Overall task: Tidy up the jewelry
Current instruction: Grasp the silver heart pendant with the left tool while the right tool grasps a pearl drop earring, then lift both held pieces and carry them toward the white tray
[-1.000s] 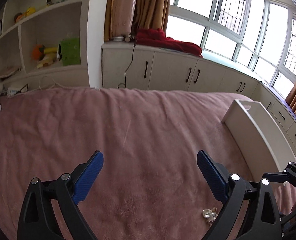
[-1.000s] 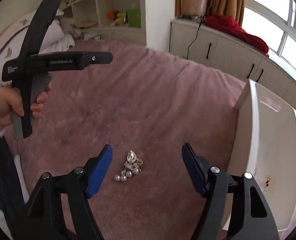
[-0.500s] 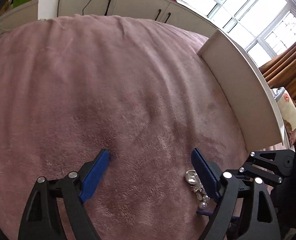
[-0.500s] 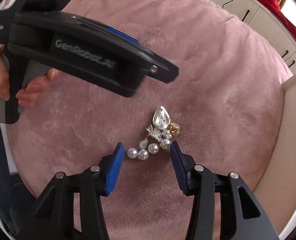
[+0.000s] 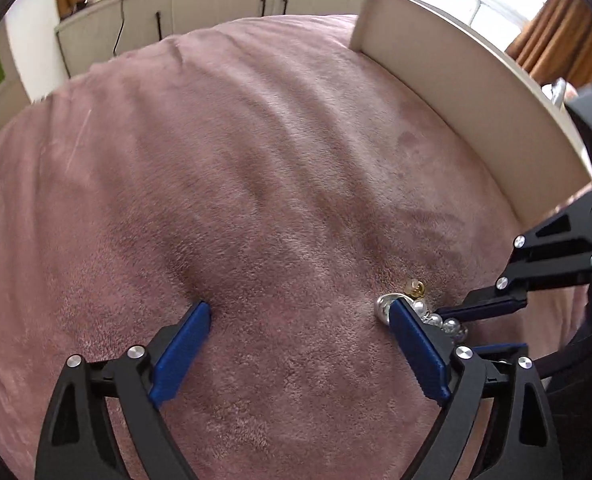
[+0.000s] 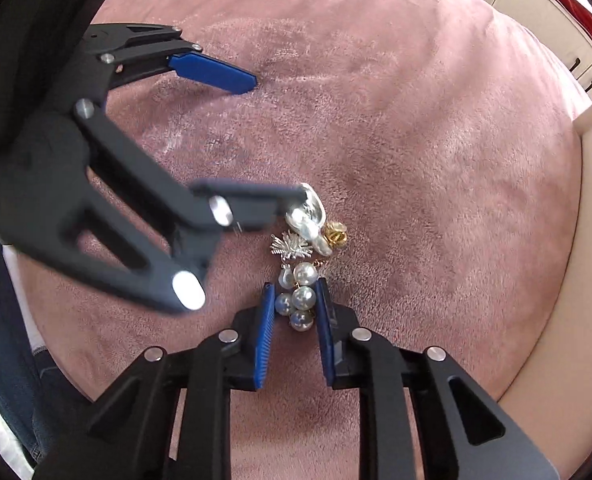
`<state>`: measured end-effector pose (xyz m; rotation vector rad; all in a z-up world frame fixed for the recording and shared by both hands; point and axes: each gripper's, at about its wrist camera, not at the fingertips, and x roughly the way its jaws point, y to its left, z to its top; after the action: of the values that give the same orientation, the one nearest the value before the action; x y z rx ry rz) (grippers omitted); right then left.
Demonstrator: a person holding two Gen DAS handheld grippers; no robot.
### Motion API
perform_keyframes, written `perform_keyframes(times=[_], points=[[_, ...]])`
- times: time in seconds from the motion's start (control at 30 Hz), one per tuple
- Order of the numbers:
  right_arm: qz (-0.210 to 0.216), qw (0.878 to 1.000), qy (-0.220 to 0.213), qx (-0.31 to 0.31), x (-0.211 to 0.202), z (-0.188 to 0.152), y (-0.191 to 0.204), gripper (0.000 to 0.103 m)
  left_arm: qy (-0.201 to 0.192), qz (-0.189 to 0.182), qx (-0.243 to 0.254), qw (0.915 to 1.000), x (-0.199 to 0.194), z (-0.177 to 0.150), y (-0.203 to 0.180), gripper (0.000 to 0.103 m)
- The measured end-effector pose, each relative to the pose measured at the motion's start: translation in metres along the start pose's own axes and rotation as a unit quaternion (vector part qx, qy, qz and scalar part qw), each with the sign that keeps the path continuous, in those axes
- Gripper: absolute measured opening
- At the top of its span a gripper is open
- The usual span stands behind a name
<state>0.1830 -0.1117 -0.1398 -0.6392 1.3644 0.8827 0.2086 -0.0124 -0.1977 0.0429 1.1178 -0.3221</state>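
A small pile of jewelry lies on the pink blanket: pearl beads, a silver teardrop piece, a silver spiky piece and a gold bead. My right gripper has closed around the pearl beads, its blue pads touching them on both sides. My left gripper is open wide, tips down on the blanket; its right fingertip touches the silver teardrop piece. The pearls also show in the left wrist view, partly hidden by that finger.
A white tray stands on the blanket to the right of the jewelry; its wall also shows in the right wrist view. White cabinets line the far wall. The pink blanket spreads to the left.
Both grippers have dropped down to the jewelry. My right gripper has narrowed from wide open and closed on the pearl beads. My left gripper has come in beside the pile, still open.
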Motion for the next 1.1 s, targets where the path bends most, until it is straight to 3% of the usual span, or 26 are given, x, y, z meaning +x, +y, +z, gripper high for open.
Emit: perform_keyframes(times=[0.1, 0.33, 0.5, 0.6, 0.77, 0.83, 0.9, 1.1], points=[[0.001, 1.000, 0.001, 0.012, -0.001, 0.001, -0.003, 0.019, -0.008, 0.017, 0.029, 0.9994, 0.003, -0.002, -0.014, 0.092], [0.005, 1.000, 0.001, 0.015, -0.006, -0.003, -0.006, 0.018, -0.018, 0.015, 0.017, 0.9996, 0.000, -0.001, -0.016, 0.091], [0.008, 1.000, 0.002, 0.021, -0.007, -0.004, -0.014, 0.018, -0.033, -0.037, 0.018, 0.9986, -0.013, 0.002, -0.021, 0.089], [0.002, 1.000, 0.006, 0.022, -0.003, -0.003, -0.016, 0.017, -0.030, -0.045, 0.028, 0.9981, -0.006, 0.003, -0.024, 0.086], [0.009, 0.999, 0.009, 0.031, 0.002, 0.000, -0.024, 0.017, -0.039, -0.055, 0.035, 0.9971, 0.002, 0.007, -0.024, 0.069], [0.011, 0.999, 0.011, 0.033, 0.003, 0.000, -0.027, 0.017, -0.040, -0.056, 0.040, 0.9968, 0.003, 0.007, -0.024, 0.054], [0.011, 0.999, 0.013, 0.035, 0.005, 0.002, -0.031, 0.017, -0.041, -0.062, 0.041, 0.9964, 0.003, 0.006, -0.024, 0.029], [0.012, 0.999, 0.012, 0.036, 0.013, 0.002, -0.032, 0.017, -0.037, -0.063, 0.039, 0.9966, 0.001, 0.007, -0.022, 0.029]])
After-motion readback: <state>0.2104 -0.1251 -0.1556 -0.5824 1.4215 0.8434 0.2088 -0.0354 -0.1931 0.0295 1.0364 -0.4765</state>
